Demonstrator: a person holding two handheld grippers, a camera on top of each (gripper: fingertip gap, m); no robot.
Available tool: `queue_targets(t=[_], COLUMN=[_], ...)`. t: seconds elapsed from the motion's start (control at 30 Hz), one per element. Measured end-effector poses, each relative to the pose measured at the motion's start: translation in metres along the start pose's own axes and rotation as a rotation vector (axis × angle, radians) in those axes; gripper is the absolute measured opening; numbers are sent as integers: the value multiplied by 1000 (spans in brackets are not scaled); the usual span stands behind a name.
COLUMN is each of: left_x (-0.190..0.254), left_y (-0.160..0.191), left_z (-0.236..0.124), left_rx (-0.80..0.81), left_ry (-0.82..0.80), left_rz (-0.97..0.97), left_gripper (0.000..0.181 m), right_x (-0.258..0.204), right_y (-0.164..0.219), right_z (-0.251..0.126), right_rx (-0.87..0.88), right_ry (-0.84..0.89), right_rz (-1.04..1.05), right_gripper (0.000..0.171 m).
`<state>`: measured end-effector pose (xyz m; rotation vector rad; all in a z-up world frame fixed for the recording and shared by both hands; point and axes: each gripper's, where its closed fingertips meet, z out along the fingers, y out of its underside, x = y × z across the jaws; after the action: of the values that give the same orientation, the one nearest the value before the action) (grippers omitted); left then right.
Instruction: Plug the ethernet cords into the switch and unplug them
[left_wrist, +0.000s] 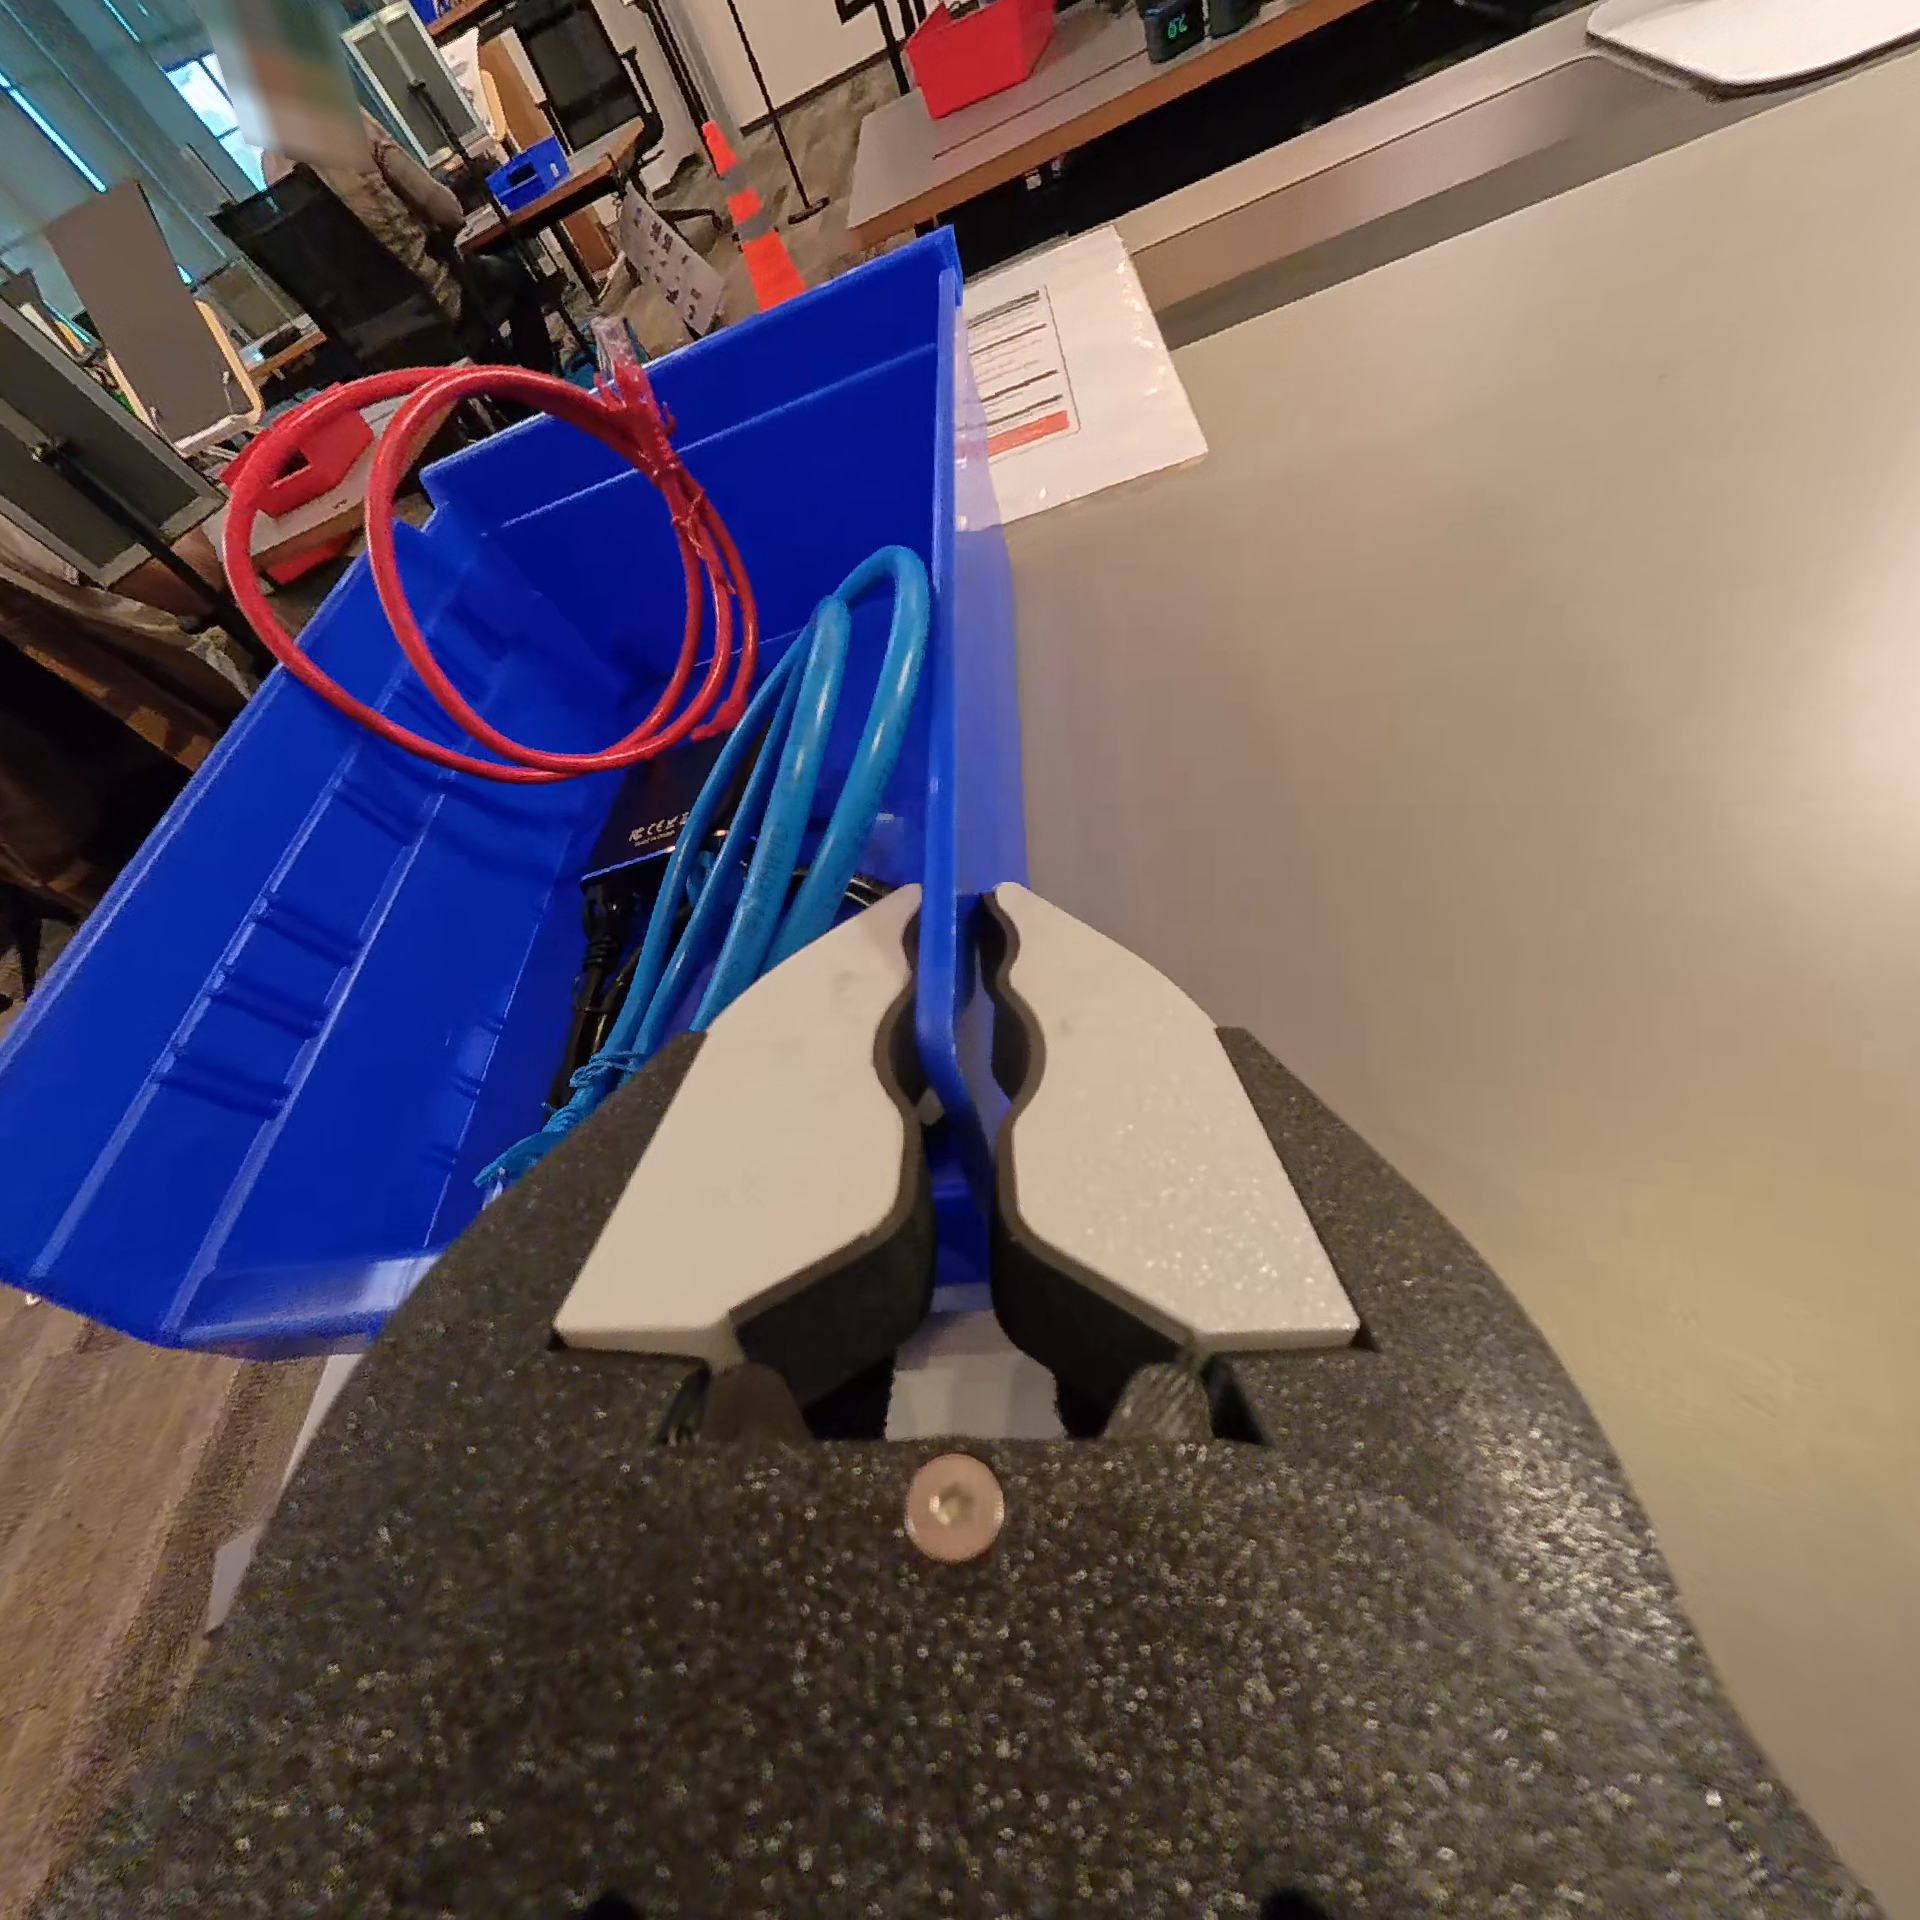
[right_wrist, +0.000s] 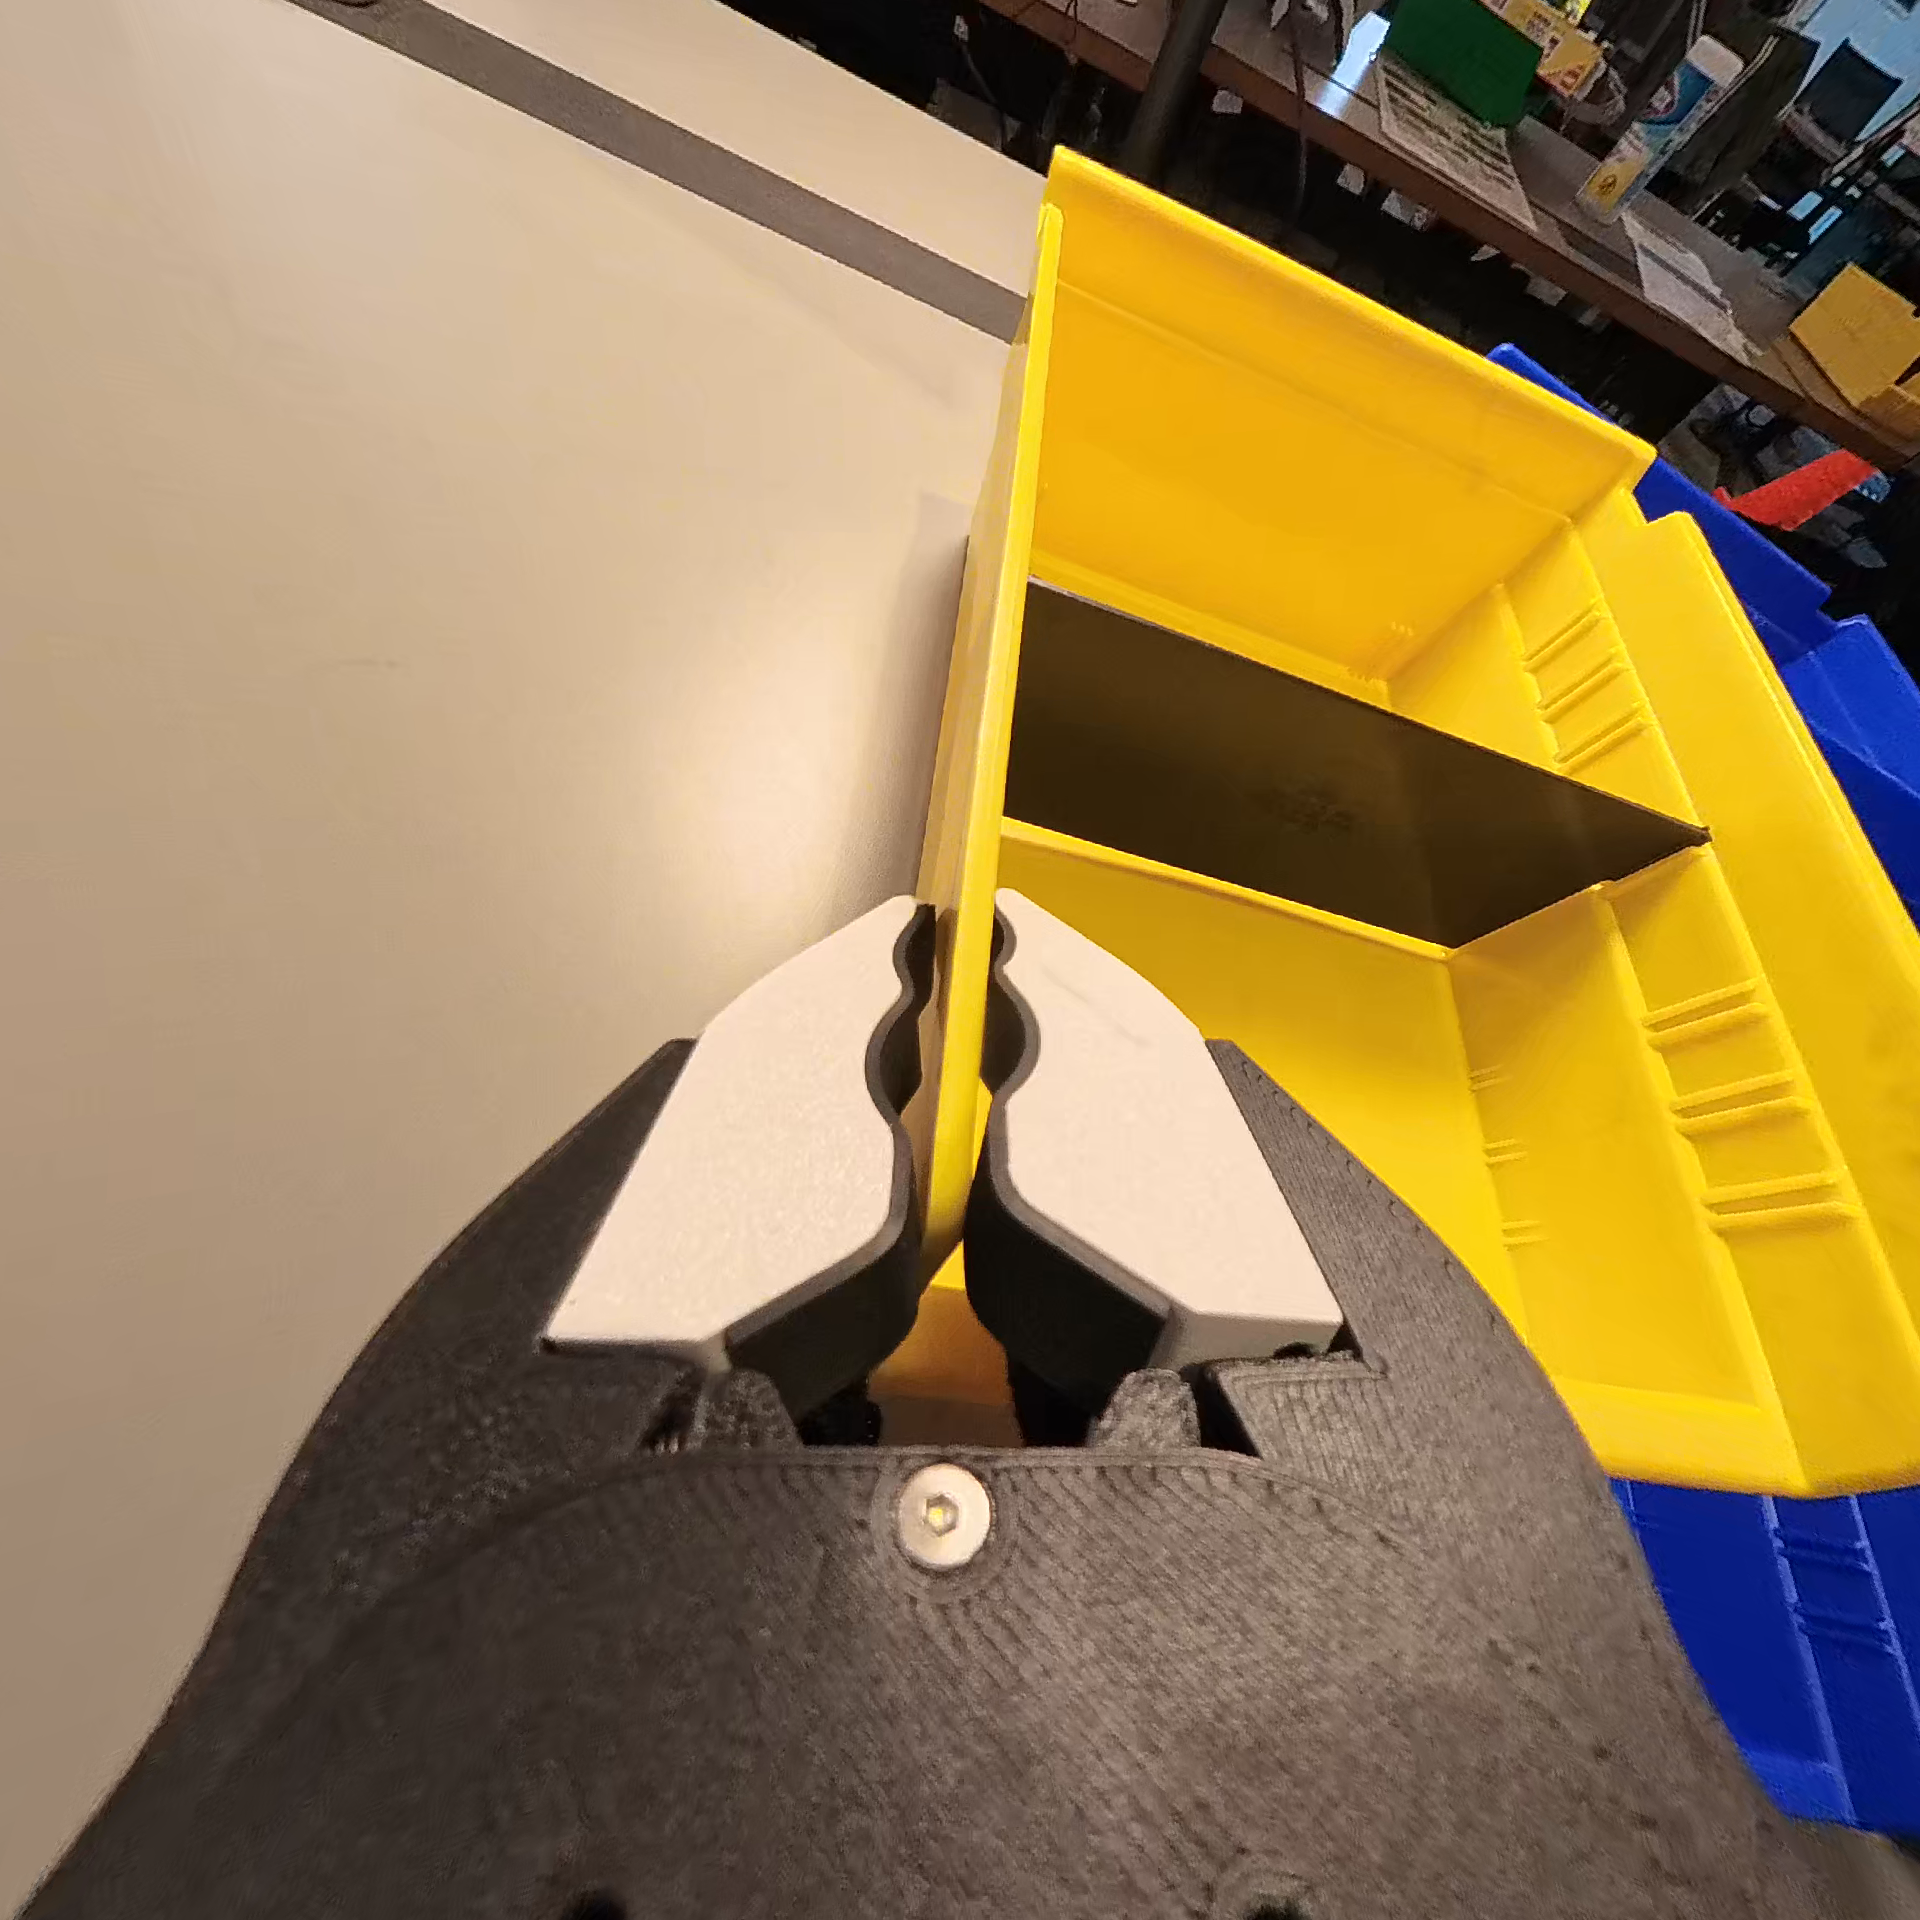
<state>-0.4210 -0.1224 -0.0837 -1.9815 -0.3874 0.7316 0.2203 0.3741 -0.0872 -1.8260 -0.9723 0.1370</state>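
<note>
Just ahead and left of the left gripper (left_wrist: 951, 914), clenched on the right wall of the long blue plastic bin (left_wrist: 312, 997), the coiled light-blue ethernet cord (left_wrist: 800, 790) and dark switch box (left_wrist: 644, 842) are found, while the right gripper (right_wrist: 961, 925) is clamped on the empty yellow plastic bin (right_wrist: 1558, 1091), so the left is judged nearer

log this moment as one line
left gripper: shut on blue bin wall | right gripper: shut on yellow bin wall | cords: unplugged, in blue bin

Warm indoor light, wide-angle warp all round.
We see soft glare on the table (right_wrist: 416, 623) left of the yellow bin (right_wrist: 1299, 499), blurred clutter behind it, straight edges bowing outward.
</note>
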Motion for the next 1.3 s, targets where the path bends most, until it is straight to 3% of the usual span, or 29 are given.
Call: queue_targets(t=[0.6,0.8,0.93,1.1,1.3], left_x=[-2,2,3,4,4], left_y=[0,1,3,5,4], left_z=[5,-3,-10,-18,-37], left_rx=[27,31,18,8,13], left_ry=[25,17,3,5,-3], left_rz=[43,62,83,81,73], left_gripper=[6,23,23,23,23], right_x=[-4,-9,-9,-2,3], right_y=[0,-2,-5,-3,-3], right_z=[-3,-7,-13,-15,-20], right_rx=[1,8,22,21,21], right_ry=[-13,-35,-41,-20,-12], right_rz=[-20,-33,-40,-32,-43], right_gripper=[8,19,19,5,7])
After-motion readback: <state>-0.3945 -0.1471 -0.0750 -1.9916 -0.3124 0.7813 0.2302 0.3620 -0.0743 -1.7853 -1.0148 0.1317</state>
